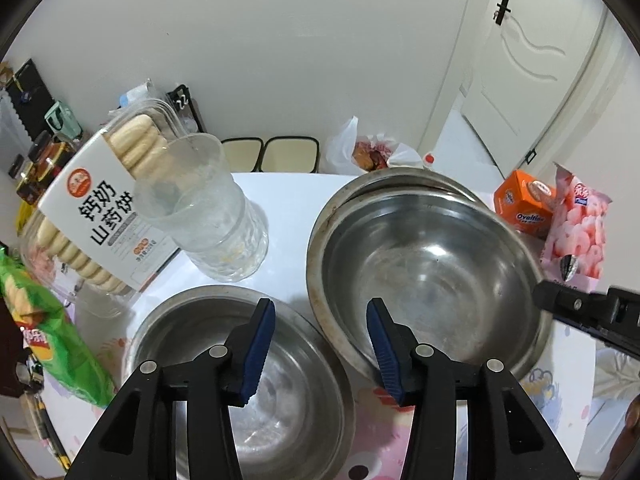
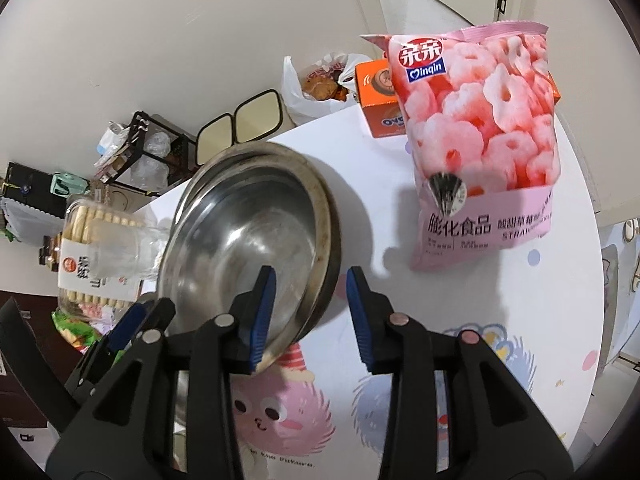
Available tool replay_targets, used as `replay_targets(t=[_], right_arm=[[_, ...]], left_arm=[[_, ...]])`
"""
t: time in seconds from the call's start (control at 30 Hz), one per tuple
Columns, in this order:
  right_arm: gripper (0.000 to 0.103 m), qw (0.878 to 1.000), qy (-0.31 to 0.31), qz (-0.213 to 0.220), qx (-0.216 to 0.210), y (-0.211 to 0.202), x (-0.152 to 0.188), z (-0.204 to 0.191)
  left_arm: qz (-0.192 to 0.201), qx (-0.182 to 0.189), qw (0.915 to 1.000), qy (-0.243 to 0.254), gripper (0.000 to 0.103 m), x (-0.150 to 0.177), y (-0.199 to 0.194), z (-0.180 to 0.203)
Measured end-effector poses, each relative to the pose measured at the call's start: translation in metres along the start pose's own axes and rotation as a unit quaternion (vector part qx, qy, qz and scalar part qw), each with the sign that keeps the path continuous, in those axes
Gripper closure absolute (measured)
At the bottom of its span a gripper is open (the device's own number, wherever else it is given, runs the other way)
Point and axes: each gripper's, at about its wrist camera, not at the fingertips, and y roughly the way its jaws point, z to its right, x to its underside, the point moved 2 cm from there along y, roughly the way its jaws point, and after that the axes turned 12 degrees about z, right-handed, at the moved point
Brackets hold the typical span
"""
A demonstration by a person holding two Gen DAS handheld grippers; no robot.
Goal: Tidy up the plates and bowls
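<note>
Two steel bowls stand nested on the white table: the upper large bowl sits inside another whose rim shows under it. A smaller steel bowl sits at the near left. My left gripper is open, hovering above the gap between the small bowl and the nested bowls. My right gripper is open, its jaws either side of the nested bowls' near right rim, one fingertip over the inside. The right gripper also shows in the left wrist view.
A clear glass and a biscuit box stand left of the bowls. A green snack bag lies at the left edge. A pink snack bag and an orange box stand right. A plastic bag sits behind.
</note>
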Motion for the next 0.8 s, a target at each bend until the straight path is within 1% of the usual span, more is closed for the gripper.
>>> replay_targets(t=[0.17, 0.3, 0.4, 0.53, 0.8], right_arm=[[0.064, 1.000, -0.017, -0.016, -0.020, -0.010, 0.015, -0.010], [0.064, 0.999, -0.021, -0.027, -0.026, -0.015, 0.028, -0.013], [0.064, 0.999, -0.025, -0.030, -0.024, -0.014, 0.035, -0.015], [0.064, 0.999, -0.030, -0.037, -0.011, -0.008, 0.041, -0.013], [0.064, 0.999, -0.020, -0.036, -0.009, -0.005, 0.042, -0.009]], left_arm=[[0.004, 0.003, 0.9999, -0.012, 0.052, 0.002, -0.013, -0.005], [0.002, 0.009, 0.9998, -0.018, 0.049, 0.004, -0.017, -0.008], [0.000, 0.008, 0.9998, -0.018, 0.048, 0.009, -0.019, -0.007], [-0.007, 0.012, 0.9997, -0.018, 0.047, 0.015, -0.018, -0.006], [-0.014, 0.014, 0.9997, -0.013, 0.047, 0.020, -0.013, -0.004]])
